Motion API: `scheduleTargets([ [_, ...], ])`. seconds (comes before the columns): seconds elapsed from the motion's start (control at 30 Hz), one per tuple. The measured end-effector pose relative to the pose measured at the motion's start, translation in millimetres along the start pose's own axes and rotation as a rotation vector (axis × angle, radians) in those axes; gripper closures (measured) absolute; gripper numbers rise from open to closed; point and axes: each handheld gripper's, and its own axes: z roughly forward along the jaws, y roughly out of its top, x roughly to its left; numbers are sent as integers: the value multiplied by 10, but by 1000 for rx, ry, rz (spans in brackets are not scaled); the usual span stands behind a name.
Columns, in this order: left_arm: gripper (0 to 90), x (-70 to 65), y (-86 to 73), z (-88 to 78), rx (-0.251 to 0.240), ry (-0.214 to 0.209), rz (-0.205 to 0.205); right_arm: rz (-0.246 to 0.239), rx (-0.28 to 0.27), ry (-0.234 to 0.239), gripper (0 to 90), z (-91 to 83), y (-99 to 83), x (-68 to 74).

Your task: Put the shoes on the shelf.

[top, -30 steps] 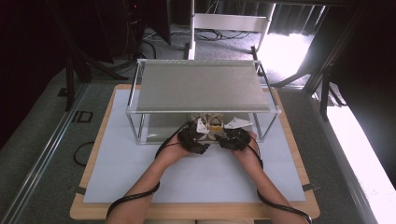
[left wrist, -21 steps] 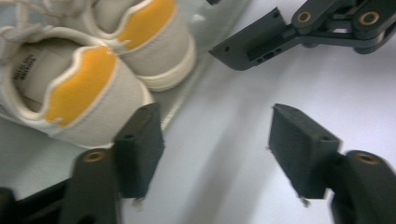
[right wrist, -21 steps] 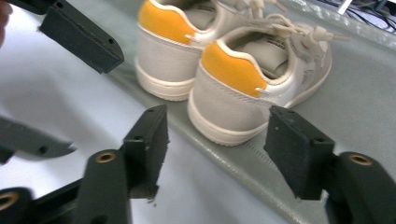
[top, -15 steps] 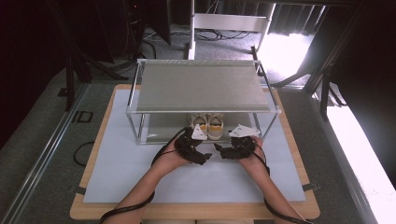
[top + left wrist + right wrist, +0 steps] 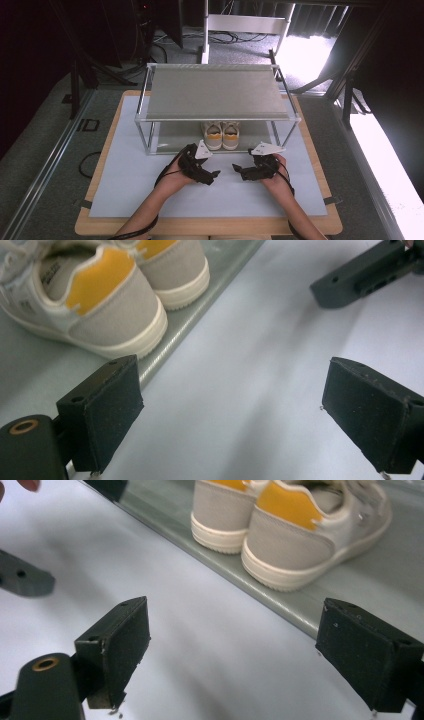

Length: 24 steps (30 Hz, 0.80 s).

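the tabletop [image 5: 120,200] is seen with a two-tier rack [image 5: 215,95] set toward its far edge; a pair of shoes [image 5: 221,135] is now parked on the rack's lower shelf, heels at its near edge. the left hand-held gripper [image 5: 212,175] and right hand-held gripper [image 5: 236,169] have been drawn back from the shoes, both released and empty, so placement is judged done

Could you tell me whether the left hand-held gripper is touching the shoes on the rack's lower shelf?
Apart. In the left gripper view the left hand-held gripper is open, with bare shelf and mat between its jaws and the shoes.
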Motion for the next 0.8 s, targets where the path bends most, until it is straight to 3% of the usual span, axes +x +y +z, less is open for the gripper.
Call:
scheduleTargets([
  [0.3,86,10,-139,-80,-35,26,-26,21,-22,-29,124,-194,-200,-83],
  [0.8,86,106,-401,-202,-23,60,-45,65,-24,-109,123,-517,-506,-329],
])
